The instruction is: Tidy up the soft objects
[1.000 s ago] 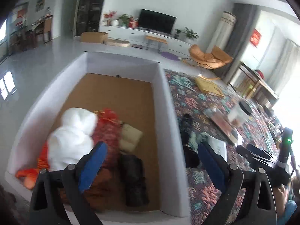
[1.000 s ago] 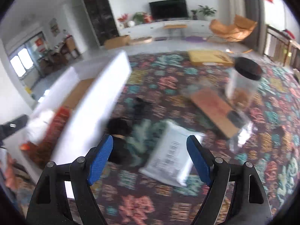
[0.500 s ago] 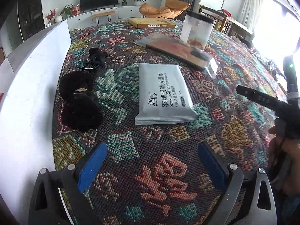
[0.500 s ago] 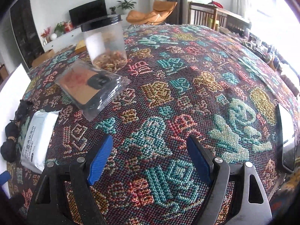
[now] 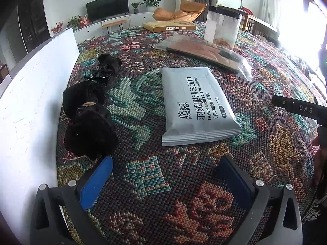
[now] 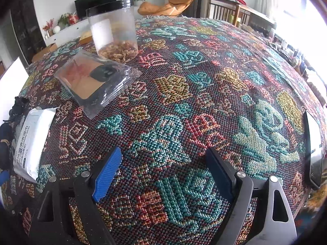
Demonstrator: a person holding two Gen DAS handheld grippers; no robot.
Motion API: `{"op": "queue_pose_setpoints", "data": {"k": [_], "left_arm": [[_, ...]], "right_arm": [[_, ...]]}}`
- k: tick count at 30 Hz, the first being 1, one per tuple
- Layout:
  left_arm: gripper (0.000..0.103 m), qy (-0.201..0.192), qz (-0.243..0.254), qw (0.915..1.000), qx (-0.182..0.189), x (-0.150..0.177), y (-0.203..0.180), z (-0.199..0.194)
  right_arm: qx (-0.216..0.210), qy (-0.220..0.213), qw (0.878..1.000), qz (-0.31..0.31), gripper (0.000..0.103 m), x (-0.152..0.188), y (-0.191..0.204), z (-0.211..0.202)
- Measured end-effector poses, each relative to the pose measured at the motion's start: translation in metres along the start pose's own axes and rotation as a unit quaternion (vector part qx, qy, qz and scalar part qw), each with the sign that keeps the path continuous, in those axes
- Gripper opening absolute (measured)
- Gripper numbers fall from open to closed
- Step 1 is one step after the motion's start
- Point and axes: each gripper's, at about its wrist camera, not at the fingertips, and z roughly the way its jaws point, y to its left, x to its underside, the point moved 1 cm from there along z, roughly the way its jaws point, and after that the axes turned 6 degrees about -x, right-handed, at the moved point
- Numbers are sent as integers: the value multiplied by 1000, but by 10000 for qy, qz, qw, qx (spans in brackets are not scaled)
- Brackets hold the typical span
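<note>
A black fuzzy soft item (image 5: 87, 120) lies on the patterned cloth beside the white box wall (image 5: 30, 106). A smaller black item with a strap (image 5: 106, 66) lies behind it. A grey wipes pack (image 5: 196, 104) lies in the middle; it also shows in the right wrist view (image 6: 30, 143). My left gripper (image 5: 163, 173) is open and empty, low over the cloth, just in front of the black fuzzy item. My right gripper (image 6: 163, 167) is open and empty over bare cloth, to the right of the pack.
A clear jar with a black lid (image 6: 114, 30) and a clear bag holding a flat brown item (image 6: 96, 79) stand behind the pack. A yellow flat box (image 5: 169, 26) lies at the far edge. A phone (image 6: 312, 149) lies at the right.
My left gripper swung from above the white box and its toys to low over the cloth, and closer to the black item. My right gripper swung right, away from the pack.
</note>
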Motion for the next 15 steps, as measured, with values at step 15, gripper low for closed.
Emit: {"op": "queue_pose_setpoints", "data": {"k": [15], "left_arm": [[103,-11,-4,10000,-25,-1,-2,0]], "right_arm": [[24,8,10000,-17,88,0,2,1]]}}
